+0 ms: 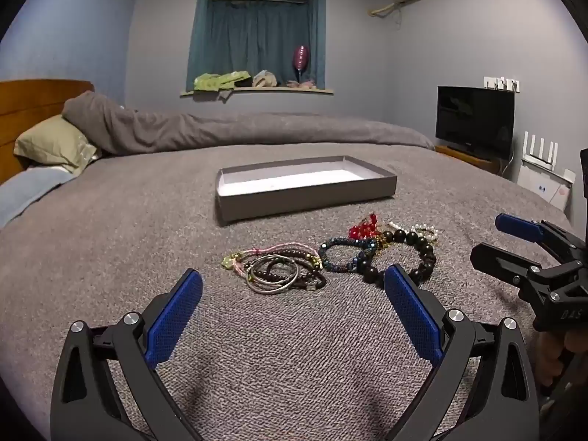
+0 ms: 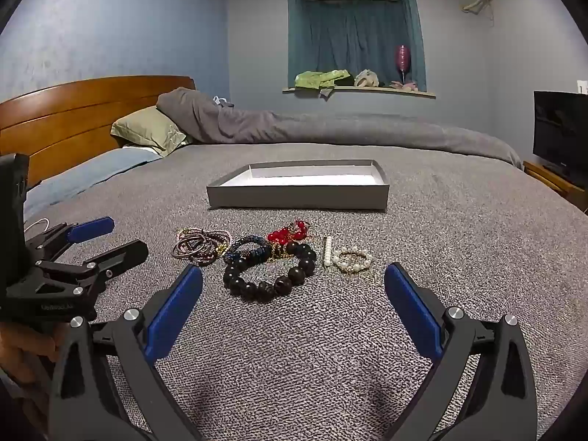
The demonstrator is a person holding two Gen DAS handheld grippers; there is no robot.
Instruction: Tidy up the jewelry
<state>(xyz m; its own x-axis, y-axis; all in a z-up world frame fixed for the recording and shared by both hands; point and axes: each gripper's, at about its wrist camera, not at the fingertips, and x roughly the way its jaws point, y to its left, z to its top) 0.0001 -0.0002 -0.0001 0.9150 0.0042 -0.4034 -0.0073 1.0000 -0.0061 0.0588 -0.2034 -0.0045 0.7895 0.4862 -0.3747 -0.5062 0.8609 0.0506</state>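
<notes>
While both the left gripper (image 1: 294,294) and right gripper (image 2: 294,290) hover spread and empty, the jewelry lies on the bed (image 2: 459,228) before the tray (image 2: 297,196): the dark bead bracelet (image 2: 270,270) looks heavy, best pinched across its strand, the pearl bracelet (image 2: 352,261) light and delicate.

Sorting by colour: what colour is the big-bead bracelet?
Black, glossy beads: the big-bead bracelet shows best in the right wrist view, on the grey bed cover.

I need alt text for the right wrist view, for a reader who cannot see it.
Bracelets lie in a cluster on a grey bedspread, a black bead bracelet nearest, between the open right gripper and an empty shallow grey box. The open left gripper shows at left.
</notes>
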